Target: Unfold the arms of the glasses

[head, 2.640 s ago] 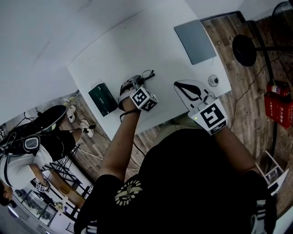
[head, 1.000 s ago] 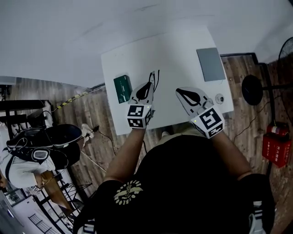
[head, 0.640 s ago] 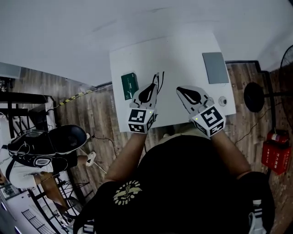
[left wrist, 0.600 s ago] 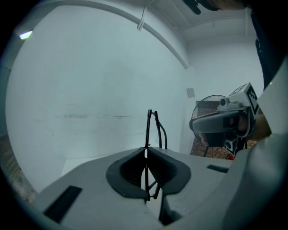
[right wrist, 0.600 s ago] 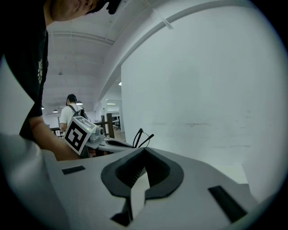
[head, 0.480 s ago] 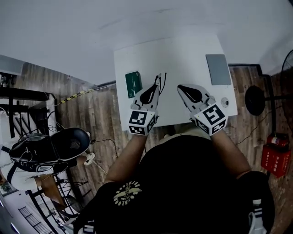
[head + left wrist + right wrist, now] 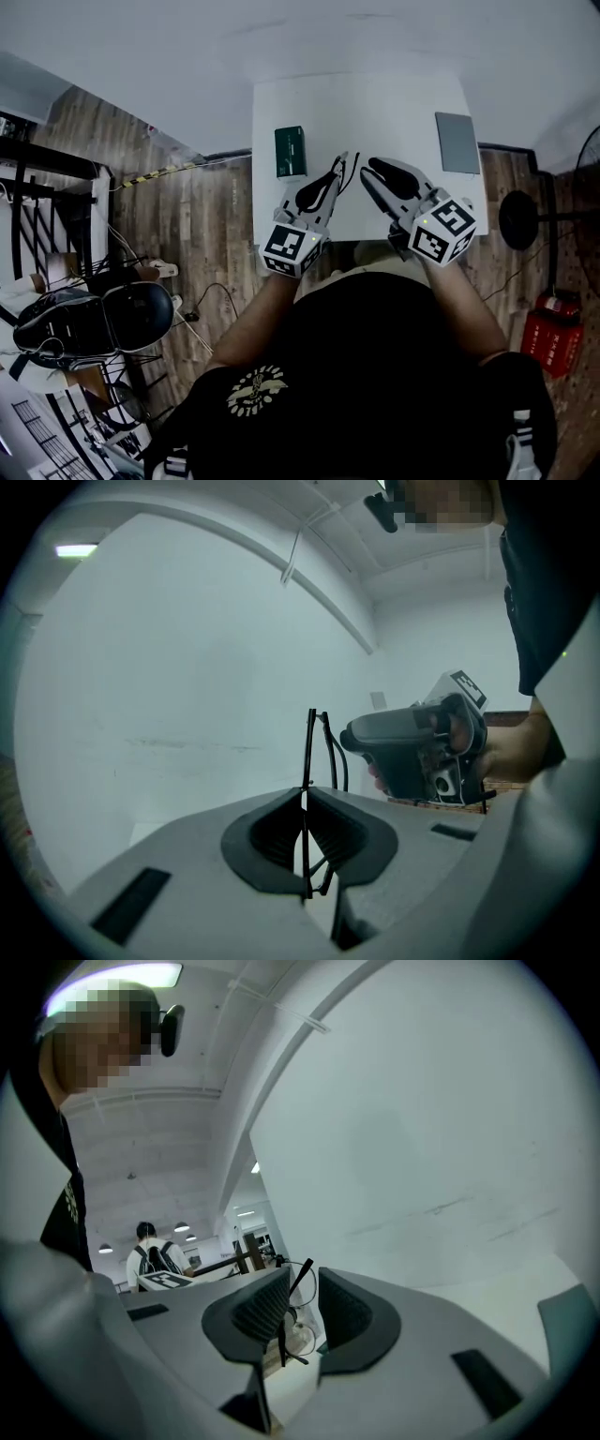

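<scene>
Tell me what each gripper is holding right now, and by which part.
Left gripper is shut on the glasses, pinching its thin frame. Right gripper holds nothing: its jaws have just been opening, one arm tip between them, unpressed.

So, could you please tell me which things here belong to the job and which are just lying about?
In the job: glasses, pinched in the left gripper.
Lying about: green box, grey slab, both on the white table.

The left gripper (image 7: pixel 336 172) has raised the glasses (image 7: pixel 310 752) off the tabletop (image 7: pixel 394 103), above its near edge. The right gripper (image 7: pixel 368 174) has come in beside them. Its fingers (image 7: pixel 349 1314) have just been opening, and one arm of the glasses sits loosely between them.
</scene>
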